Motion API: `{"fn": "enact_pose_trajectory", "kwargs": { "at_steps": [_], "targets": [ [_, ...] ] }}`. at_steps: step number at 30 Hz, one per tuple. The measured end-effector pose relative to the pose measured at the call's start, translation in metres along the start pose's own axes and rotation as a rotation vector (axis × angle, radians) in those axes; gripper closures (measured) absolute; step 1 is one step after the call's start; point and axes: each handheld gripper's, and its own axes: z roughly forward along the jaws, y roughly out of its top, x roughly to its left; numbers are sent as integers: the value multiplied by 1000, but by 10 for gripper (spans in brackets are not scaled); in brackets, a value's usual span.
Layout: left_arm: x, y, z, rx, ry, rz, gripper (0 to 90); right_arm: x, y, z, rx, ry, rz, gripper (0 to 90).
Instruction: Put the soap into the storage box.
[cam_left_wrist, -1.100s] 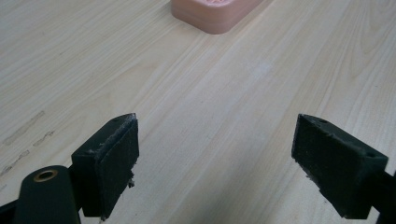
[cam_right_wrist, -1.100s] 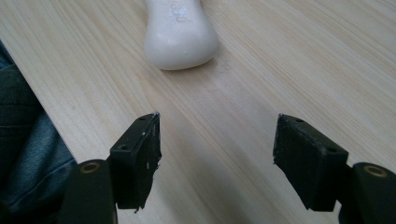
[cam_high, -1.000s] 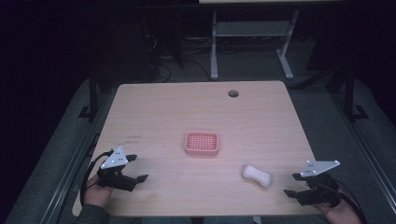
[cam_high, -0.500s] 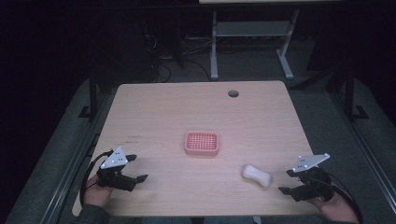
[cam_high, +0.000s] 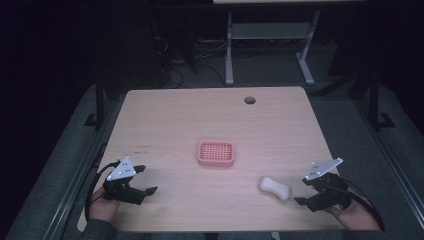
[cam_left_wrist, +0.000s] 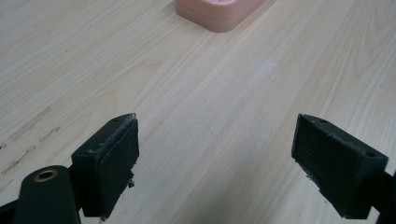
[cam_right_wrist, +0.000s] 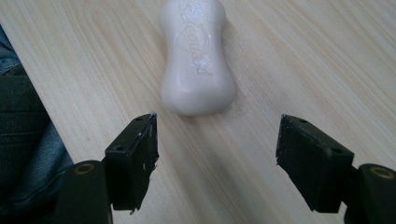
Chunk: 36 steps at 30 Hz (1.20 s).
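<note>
A white soap bar (cam_high: 275, 188) lies on the wooden table (cam_high: 200, 115) at the front right, with embossed lettering on top (cam_right_wrist: 198, 60). A pink soap dish (cam_high: 216, 153) with a gridded floor sits near the table's middle, and its corner (cam_left_wrist: 217, 11) appears in the left gripper view. My right gripper (cam_high: 301, 191) is just right of the soap. Its jaws have just been opening, and nothing is between them (cam_right_wrist: 217, 135); the soap's near end lies just ahead of the tips. My left gripper (cam_high: 147, 179) rests open at the front left, empty (cam_left_wrist: 215, 140).
A round cable hole (cam_high: 249, 100) is at the table's far right. A metal stand (cam_high: 270, 35) and cables are on the dark floor beyond. The table's near edge and the person's jeans (cam_right_wrist: 23, 140) are close to the right gripper.
My right gripper has moved left, closer to the soap bar. The left gripper, the soap and the dish have kept still.
</note>
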Motion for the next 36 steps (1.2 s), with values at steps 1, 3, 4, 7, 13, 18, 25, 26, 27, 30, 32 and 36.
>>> {"fn": "enact_pose_trajectory", "kwargs": {
  "at_steps": [1, 3, 4, 7, 13, 18, 25, 26, 27, 30, 32, 36],
  "targets": [
    [0, 0, 0, -1, 1, 1, 148, 1, 2, 0, 5, 0, 0, 289],
    [1, 0, -1, -2, 2, 6, 148, 0, 5, 1, 12, 5, -12, 289],
    [0, 0, -1, -4, 3, 3, 148, 1, 6, 2, 14, 5, -11, 289],
    [1, -1, -1, -5, 4, -3, 148, 1, 11, 4, 26, 7, -26, 289],
    [0, 0, -1, -7, 2, -3, 148, 3, 24, 9, 53, 14, -58, 289],
    [1, 0, -2, -9, 1, -9, 148, 3, 34, 14, 70, 20, -95, 289],
    [0, 0, -1, -11, 1, -11, 148, 5, 45, 20, 93, 29, -115, 291],
    [0, 0, -1, -11, 1, -12, 148, 5, 46, 22, 96, 30, -124, 292],
    [0, 0, -1, -11, 0, -11, 148, 6, 47, 23, 101, 29, -127, 292],
    [0, 0, -2, -11, 0, -12, 148, 6, 51, 27, 114, 34, -135, 292],
    [0, 0, -2, -12, 0, -11, 148, 7, 53, 30, 121, 35, -139, 292],
    [1, 0, -2, -14, 0, -9, 148, 8, 57, 36, 134, 39, -149, 301]
  ]
}}
